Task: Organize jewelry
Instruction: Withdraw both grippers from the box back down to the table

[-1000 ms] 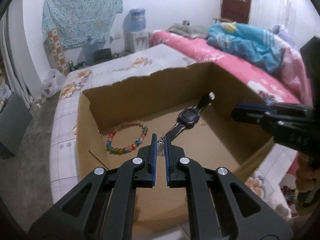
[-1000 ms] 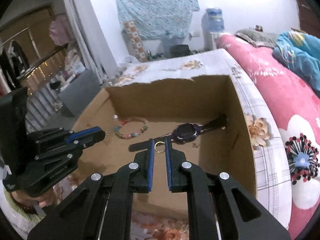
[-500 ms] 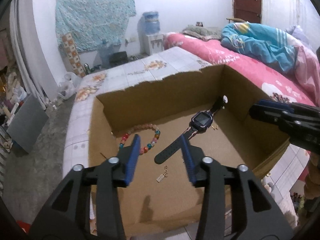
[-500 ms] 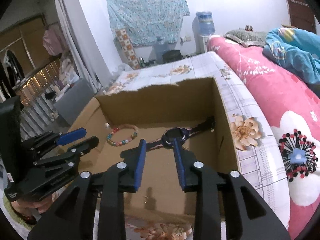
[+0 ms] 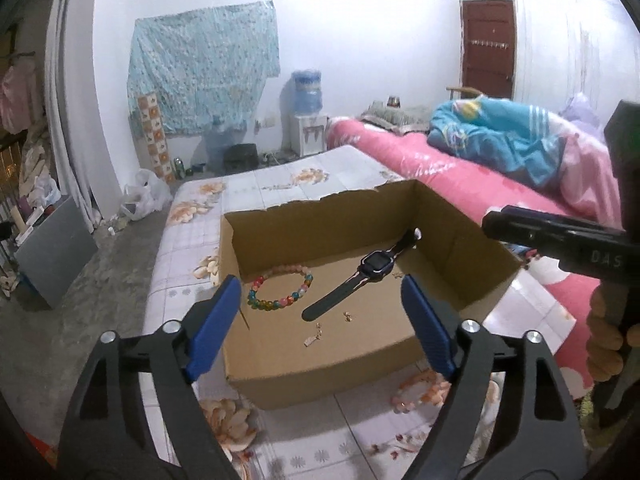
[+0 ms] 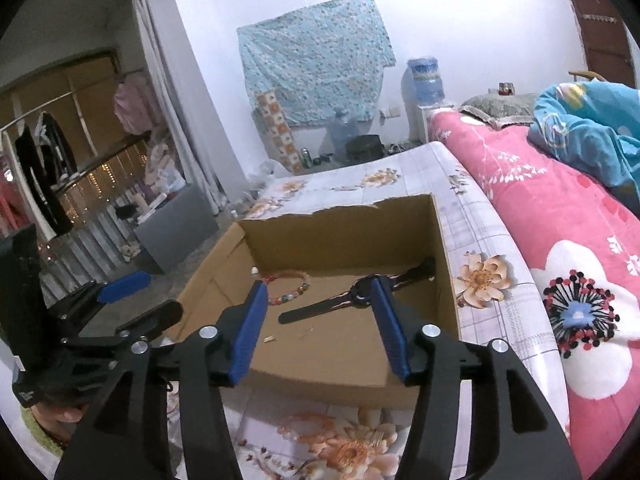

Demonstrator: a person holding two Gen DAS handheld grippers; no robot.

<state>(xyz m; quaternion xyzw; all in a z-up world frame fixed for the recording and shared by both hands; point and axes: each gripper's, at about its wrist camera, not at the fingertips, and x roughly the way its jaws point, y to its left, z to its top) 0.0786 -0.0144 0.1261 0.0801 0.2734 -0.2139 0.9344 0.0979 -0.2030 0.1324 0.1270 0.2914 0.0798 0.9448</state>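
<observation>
— Jewelry lies in the cardboard box (image 5: 460, 276) ahead of our tongs. What sits leftmost?

— The beaded bracelet (image 5: 280, 288), just past our left gripper (image 5: 320, 324), whose jaws have just been opening and now stand wide with nothing between them.

— Further right?

— The watch (image 5: 360, 276) slants across the floor, small gold pieces (image 5: 316, 334) below it. Our right gripper (image 6: 320, 324) has likewise just been parting, empty, short of the box.

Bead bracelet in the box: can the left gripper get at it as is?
Probably yes. The cardboard box is open-topped, the bead bracelet lies flat and apart from the watch, and the left gripper is open and empty above the near wall.
</observation>
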